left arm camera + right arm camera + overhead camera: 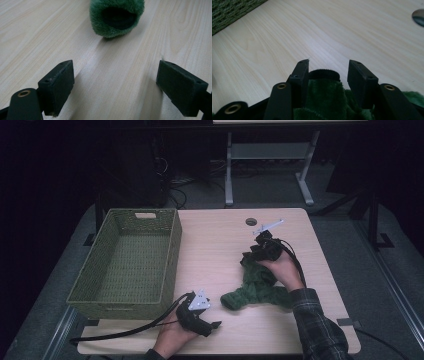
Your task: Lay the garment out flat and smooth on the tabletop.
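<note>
Left tongs (116, 87) wide, sock (116, 17) ahead | right tongs (328, 72) parted, straddling sock

Bystander items, table and beyond

I see a green woven basket (127, 262) standing on the left of the light wood table (215, 250), a round grommet hole (251, 221) near its far edge, and a grey desk frame (270, 162) behind.

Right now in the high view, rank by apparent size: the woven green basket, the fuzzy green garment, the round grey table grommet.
1. Woven green basket, largest.
2. Fuzzy green garment.
3. Round grey table grommet, smallest.
</note>
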Tool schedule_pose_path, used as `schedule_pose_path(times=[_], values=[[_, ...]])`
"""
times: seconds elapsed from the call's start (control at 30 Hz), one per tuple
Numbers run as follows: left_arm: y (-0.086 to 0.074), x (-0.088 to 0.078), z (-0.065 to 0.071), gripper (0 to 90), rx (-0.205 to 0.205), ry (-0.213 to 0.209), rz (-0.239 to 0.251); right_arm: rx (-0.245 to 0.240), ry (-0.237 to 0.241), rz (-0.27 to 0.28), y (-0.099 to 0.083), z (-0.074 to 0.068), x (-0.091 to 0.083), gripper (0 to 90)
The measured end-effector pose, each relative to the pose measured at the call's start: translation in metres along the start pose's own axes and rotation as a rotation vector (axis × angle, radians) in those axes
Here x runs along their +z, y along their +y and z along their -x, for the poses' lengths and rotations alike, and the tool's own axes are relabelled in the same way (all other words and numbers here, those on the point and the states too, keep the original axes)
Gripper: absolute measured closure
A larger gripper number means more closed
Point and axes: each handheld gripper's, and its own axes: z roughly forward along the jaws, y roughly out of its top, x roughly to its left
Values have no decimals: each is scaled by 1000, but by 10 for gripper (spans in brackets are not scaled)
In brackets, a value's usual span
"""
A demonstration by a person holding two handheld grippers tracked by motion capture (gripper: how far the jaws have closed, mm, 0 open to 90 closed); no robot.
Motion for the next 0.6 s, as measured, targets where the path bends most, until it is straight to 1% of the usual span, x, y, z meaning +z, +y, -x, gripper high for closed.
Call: schedule_pose_path(times=[0.03,0.1,0.2,0.23,0.33,0.4,0.47,0.5,0.57,0.6], values=[[0,0,0,141,3,0,-3,1,4,-5,-1,1,1,573],[0,0,0,141,5,0,-4,-1,9,-10,-4,2,4,634],[0,0,0,141,5,0,-4,-14,16,-17,-6,2,6,793],[0,0,0,141,6,1,-4,-23,20,-16,-6,2,5,813],[0,0,0,141,-1,-2,1,-44,20,10,-3,-2,-2,828],[0,0,0,141,6,0,-4,-61,25,40,3,-6,-9,829],[0,0,-1,140,10,1,-1,-88,32,74,11,-13,-17,829],[0,0,-1,141,12,2,-3,-95,42,87,16,-17,-20,828],[0,0,-1,141,7,0,-3,-130,58,116,26,-26,-24,827],[0,0,-1,141,7,0,-3,-148,76,132,33,-31,-25,827]])
